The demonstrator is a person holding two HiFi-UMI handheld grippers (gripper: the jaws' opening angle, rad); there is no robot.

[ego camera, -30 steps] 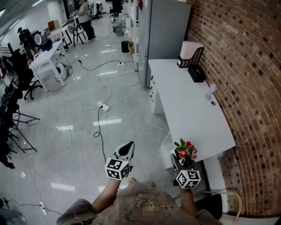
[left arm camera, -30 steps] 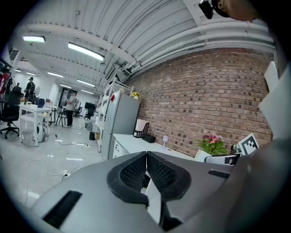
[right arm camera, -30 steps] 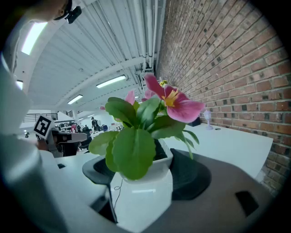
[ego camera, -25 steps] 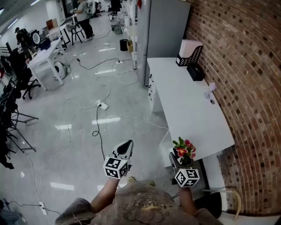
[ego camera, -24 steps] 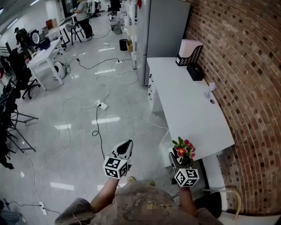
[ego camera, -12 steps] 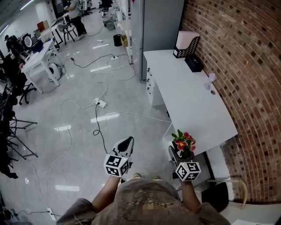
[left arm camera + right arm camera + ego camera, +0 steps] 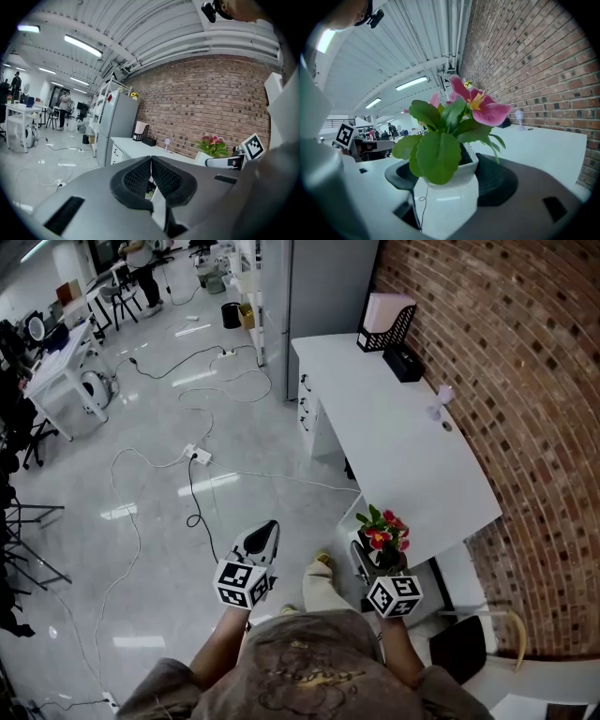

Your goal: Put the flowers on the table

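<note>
The right gripper [image 7: 445, 176] is clamped on a small white pot [image 7: 449, 199], its dark pads pressing the pot's two sides. The pot sits upright between the jaws and carries the flowers [image 7: 480, 107], pink blooms over broad green leaves. In the head view the flowers [image 7: 382, 529] show at the near corner of the white table [image 7: 412, 465]. They are held up in the gripper rather than standing on the top.

The left gripper [image 7: 151, 160] hangs out to the left of the pot, over the floor and apart from the table. Its jaws are closed together with nothing between them. One of the person's feet [image 7: 319, 576] shows on the pale glossy floor between the two grippers.

Farther along the table, close to the brick wall [image 7: 525, 381], stands a small pale object [image 7: 442, 396]. It is too small to make out. At the table's far end there is a black box [image 7: 407, 363], and beyond it a black mesh file holder [image 7: 385, 321].

A tall grey cabinet [image 7: 305, 282] stands just past the table's far end. Loose cables [image 7: 192, 460] trail over the floor to the left. At the far end of the room a person [image 7: 141, 261] stands by other desks.
</note>
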